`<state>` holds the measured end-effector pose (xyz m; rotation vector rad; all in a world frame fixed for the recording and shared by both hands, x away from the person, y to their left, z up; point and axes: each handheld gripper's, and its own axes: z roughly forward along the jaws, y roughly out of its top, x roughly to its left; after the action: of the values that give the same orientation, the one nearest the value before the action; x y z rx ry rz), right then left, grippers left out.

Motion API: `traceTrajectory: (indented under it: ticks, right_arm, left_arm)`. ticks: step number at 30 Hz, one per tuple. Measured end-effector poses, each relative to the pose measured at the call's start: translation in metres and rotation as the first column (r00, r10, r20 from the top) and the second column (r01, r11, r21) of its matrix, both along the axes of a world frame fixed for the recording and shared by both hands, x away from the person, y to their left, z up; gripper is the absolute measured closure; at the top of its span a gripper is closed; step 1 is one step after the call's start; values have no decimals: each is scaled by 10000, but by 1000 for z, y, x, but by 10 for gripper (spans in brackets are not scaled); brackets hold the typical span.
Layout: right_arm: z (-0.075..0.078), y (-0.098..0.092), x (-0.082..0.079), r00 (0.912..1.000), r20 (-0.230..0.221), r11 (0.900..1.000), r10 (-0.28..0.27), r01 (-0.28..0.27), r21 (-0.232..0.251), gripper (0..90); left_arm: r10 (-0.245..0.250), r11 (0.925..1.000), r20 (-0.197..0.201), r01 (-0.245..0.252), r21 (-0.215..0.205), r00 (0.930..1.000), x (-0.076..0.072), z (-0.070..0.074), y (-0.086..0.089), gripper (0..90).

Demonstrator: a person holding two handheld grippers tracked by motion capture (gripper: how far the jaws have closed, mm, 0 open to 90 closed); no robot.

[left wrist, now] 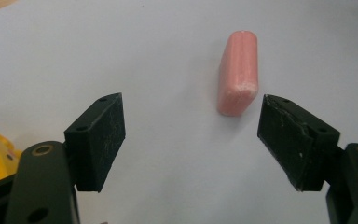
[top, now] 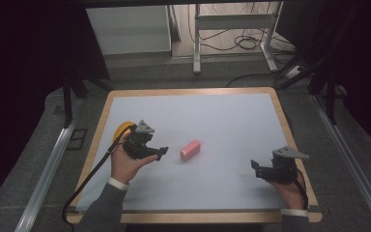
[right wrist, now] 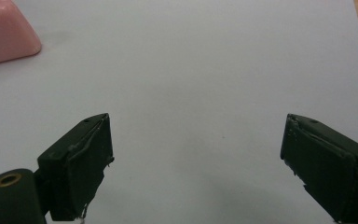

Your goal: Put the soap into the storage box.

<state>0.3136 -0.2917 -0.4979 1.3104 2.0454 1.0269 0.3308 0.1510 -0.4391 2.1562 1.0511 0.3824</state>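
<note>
With its jaws spread wide and nothing between them, the left gripper [top: 150,151] is lined up on the pink block [top: 190,150], and that is where the action sits. From the left gripper view the pink block [left wrist: 238,72] lies flat on the tabletop [left wrist: 168,42], just ahead of the jaws and off toward the right-hand one, its long axis running away from the camera. So it is not centred in the gap, and that is the worry. If the jaws go forward as they stand, I'd judge the right-hand jaw could meet the near end of the block and shove it along the smooth white sheet rather than straddle it. A close from this offset might also pinch one corner only and let the block twist out.

Over on the other side, the right gripper [top: 263,170] is well apart from it all, jaws equally wide and holding nothing; in the right gripper view the pink block [right wrist: 4,30] sits far ahead and beyond the left-hand jaw.

One more thing to watch: a yellow object [top: 121,129] lies just behind the left gripper, and its trailing cable passes close by, so a backward swing could knock it.
</note>
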Motion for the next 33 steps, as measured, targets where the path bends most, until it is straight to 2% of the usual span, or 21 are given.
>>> traceTrajectory:
  ticks: [4,8,17,22,29,33]
  right_arm:
    - [0,0,0,10000,2,10000,-6,6,1,87]
    - [-1,0,1,10000,-22,10000,-5,4,-26,88]
    - [-2,0,1,10000,-42,10000,-4,4,-74,87]
    - [-2,0,1,10000,-53,9999,-23,22,-119,88]
    - [-3,0,2,10000,-51,9999,-31,31,-135,87]
    - [-2,0,1,10000,-49,9999,-37,36,-149,88]
  left_arm:
    - [-103,9999,-53,103,66,9999,3,-1,-5,237]
    - [-304,9995,-141,302,-106,9994,5,-2,-12,237]
    - [-510,9984,-249,516,230,9984,10,-6,-28,237]
    - [-716,9974,-406,718,41,9966,11,-9,-35,237]
    - [-821,9961,-514,837,288,9953,16,-13,-46,238]
    - [-833,9961,-703,851,235,9940,21,-17,-50,238]
